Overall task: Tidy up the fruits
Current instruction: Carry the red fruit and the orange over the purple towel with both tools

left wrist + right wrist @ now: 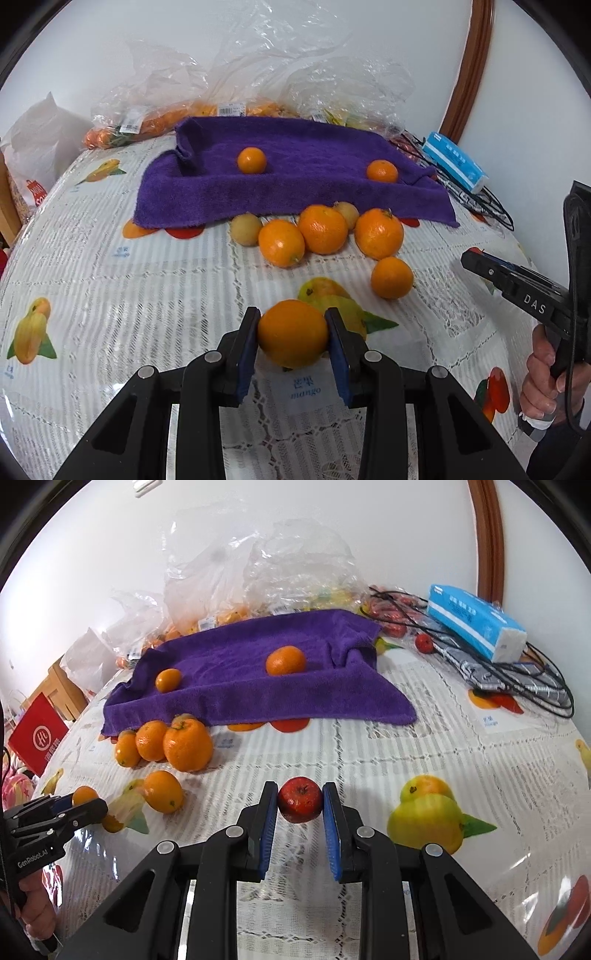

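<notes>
My left gripper is shut on an orange just above the tablecloth; it also shows in the right wrist view. My right gripper is shut on a small red fruit. A purple towel lies at the back with two small oranges on it. A cluster of oranges and two pale round fruits lies at the towel's front edge. One loose orange sits nearer me.
Clear plastic bags with more fruit stand behind the towel. A blue tissue pack and black cables lie at the back right. The fruit-print tablecloth covers the table. A red box is off the left edge.
</notes>
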Motion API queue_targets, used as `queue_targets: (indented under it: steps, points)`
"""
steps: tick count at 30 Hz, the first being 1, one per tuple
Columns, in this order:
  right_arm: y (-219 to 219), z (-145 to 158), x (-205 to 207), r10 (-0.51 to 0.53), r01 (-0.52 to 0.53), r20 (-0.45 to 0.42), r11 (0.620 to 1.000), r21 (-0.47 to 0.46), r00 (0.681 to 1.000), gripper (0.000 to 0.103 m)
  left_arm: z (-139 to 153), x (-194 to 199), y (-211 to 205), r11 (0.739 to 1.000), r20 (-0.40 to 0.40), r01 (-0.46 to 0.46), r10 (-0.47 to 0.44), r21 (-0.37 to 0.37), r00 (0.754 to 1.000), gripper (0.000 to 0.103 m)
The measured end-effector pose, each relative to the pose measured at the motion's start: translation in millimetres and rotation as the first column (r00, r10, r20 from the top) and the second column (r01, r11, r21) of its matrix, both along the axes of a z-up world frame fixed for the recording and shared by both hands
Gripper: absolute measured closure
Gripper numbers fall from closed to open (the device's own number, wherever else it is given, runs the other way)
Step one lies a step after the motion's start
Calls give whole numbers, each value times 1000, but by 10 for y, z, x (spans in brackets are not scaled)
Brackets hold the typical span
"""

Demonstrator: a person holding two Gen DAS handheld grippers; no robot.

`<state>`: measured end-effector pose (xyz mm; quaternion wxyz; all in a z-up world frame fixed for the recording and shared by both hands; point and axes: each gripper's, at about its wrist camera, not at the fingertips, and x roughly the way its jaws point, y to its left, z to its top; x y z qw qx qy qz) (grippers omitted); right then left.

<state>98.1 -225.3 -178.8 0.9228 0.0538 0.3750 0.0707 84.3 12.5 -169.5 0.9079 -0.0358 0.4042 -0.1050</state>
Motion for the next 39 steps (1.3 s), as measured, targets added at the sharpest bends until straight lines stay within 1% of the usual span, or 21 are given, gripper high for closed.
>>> queue_targets:
  steps: [7, 14, 16, 20, 23, 28, 34, 37, 39]
  points:
    - [127, 258, 27, 19, -17, 61, 999, -36, 998, 79, 255, 104, 78, 1000, 60, -26, 24, 16, 998, 69]
    - [212, 596, 182, 19, -10, 126, 997, -70, 992, 79, 562, 280, 164, 997, 135, -65, 60, 40, 989, 69]
    - [215, 693, 230, 15, -3, 148, 997, -81, 989, 79, 656, 361, 202, 996, 152, -83, 76, 39, 986, 69]
    - [227, 880, 360, 10, 3, 182, 998, -69, 983, 79, 812, 541, 249, 994, 183, -106, 97, 39, 978, 69]
    - [232, 950, 460, 4, 10, 200, 997, -71, 980, 79, 881, 693, 271, 991, 196, -124, 113, 43, 974, 69]
    - [217, 1015, 652, -3, 16, 216, 998, -59, 976, 79, 903, 958, 317, 988, 203, -149, 140, 30, 969, 69]
    - [164, 1046, 950, -23, 32, 213, 999, -38, 977, 79, 831, 1320, 388, 984, 187, -176, 174, -4, 967, 69]
    - [163, 1078, 1075, -31, 37, 220, 999, -23, 975, 79, 798, 1452, 380, 983, 188, -183, 178, 9, 966, 69]
    - [156, 1061, 1147, -34, 40, 221, 999, -20, 975, 79, 780, 1500, 388, 982, 204, -190, 183, 15, 962, 69]
